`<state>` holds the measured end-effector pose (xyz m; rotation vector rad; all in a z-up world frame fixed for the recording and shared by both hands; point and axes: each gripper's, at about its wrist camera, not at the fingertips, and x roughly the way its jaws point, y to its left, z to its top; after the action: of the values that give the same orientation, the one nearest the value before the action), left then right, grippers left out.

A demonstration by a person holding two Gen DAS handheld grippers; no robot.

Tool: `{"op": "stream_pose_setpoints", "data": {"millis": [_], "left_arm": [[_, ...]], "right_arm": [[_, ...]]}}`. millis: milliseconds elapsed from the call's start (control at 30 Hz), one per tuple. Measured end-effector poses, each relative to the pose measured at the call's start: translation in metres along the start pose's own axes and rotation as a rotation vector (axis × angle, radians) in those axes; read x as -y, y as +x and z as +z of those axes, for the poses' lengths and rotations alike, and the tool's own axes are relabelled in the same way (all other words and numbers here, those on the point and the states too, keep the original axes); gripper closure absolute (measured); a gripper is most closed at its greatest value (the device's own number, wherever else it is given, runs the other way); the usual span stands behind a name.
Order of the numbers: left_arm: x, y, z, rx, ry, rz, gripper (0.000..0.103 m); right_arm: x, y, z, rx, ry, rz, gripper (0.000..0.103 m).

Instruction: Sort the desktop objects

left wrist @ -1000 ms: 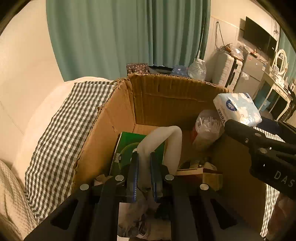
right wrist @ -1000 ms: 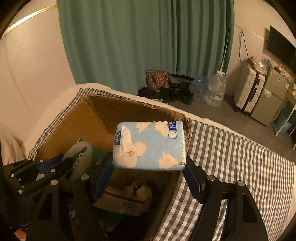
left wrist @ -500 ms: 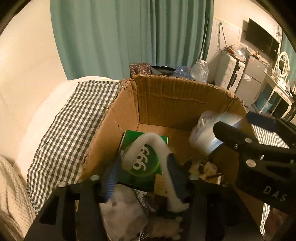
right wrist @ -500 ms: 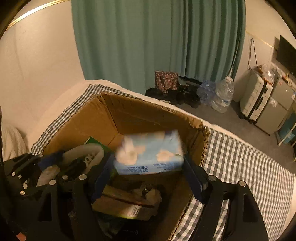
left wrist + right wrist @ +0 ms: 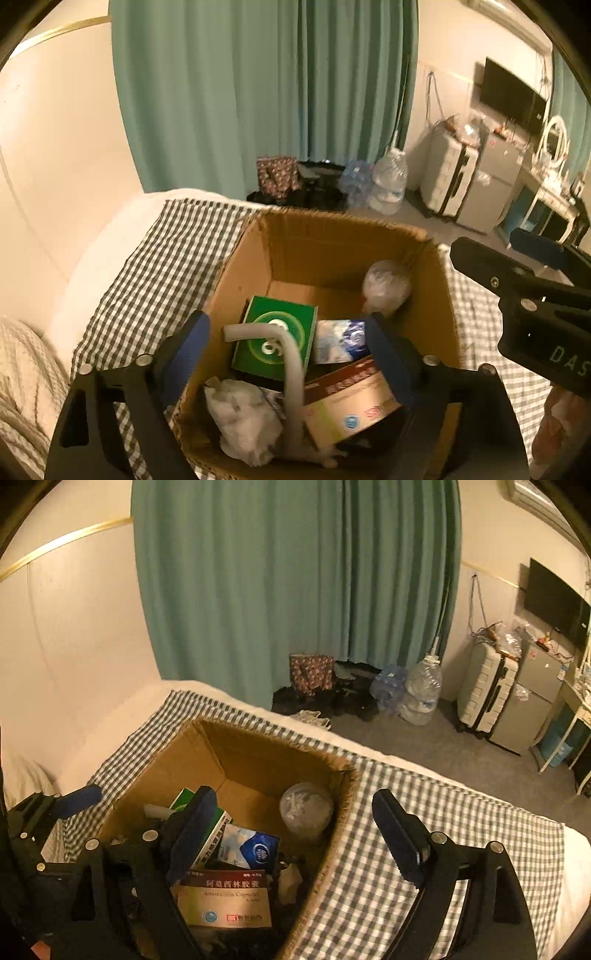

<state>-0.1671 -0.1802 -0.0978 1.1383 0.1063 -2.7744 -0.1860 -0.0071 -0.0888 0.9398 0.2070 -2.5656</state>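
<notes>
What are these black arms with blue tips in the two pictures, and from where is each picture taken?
They are hand-held grippers, one in each of a person's hands, each with a camera looking along its fingers. One picture is from the left gripper, the other from the right gripper. Both hang over a cardboard box on a checked cloth. Their jaws are opening and hold nothing. In the box lie a white tube, a green box, a tissue pack and an amoxicillin carton.

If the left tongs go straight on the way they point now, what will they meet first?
Probably the white tube lying in the box, over the green carton. It sits in line between the opening, empty fingers of the left tongs. Depth is unclear, so the carton could come first.
</notes>
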Motion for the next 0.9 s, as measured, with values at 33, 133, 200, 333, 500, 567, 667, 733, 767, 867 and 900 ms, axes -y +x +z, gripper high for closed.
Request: {"op": "stream_pose_setpoints", "data": {"millis": [33, 133, 200, 333, 500, 567, 667, 733, 767, 867, 900], "left_arm": [[0.002, -0.005, 0.002, 0.009, 0.0, 0.002, 0.007], [0.011, -0.023, 0.01, 0.05, 0.016, 0.022, 0.0], [0.015, -0.036, 0.013, 0.08, 0.018, 0.015, 0.0], [0.026, -0.06, 0.017, 0.126, 0.011, -0.002, 0.0], [0.045, -0.089, 0.019, 0.17, 0.025, -0.01, 0.0], [0.054, -0.101, 0.019, 0.188, 0.038, -0.029, 0.0], [0.068, -0.119, 0.019, 0.215, 0.059, -0.037, 0.0], [0.08, -0.13, 0.018, 0.228, 0.074, -0.041, 0.0], [0.085, -0.135, 0.018, 0.234, 0.08, -0.043, 0.0], [0.101, -0.147, 0.017, 0.253, 0.087, -0.055, 0.0], [0.107, -0.15, 0.017, 0.255, 0.088, -0.06, 0.0]], "right_arm": [[0.002, -0.01, 0.002, 0.016, -0.001, -0.014, 0.016], [0.007, -0.034, 0.008, 0.057, 0.007, -0.032, 0.012], [0.01, -0.049, 0.011, 0.086, 0.02, -0.039, 0.008], [0.023, -0.088, 0.017, 0.156, 0.06, -0.062, 0.0], [0.038, -0.126, 0.015, 0.205, 0.085, -0.095, 0.0], [0.046, -0.143, 0.014, 0.226, 0.095, -0.112, 0.0], [0.057, -0.166, 0.01, 0.244, 0.104, -0.128, 0.0], [0.065, -0.178, 0.007, 0.258, 0.105, -0.143, 0.0], [0.069, -0.186, 0.005, 0.266, 0.107, -0.153, 0.0], [0.082, -0.204, -0.002, 0.27, 0.114, -0.171, 0.0], [0.086, -0.208, -0.003, 0.27, 0.115, -0.177, 0.0]]}}
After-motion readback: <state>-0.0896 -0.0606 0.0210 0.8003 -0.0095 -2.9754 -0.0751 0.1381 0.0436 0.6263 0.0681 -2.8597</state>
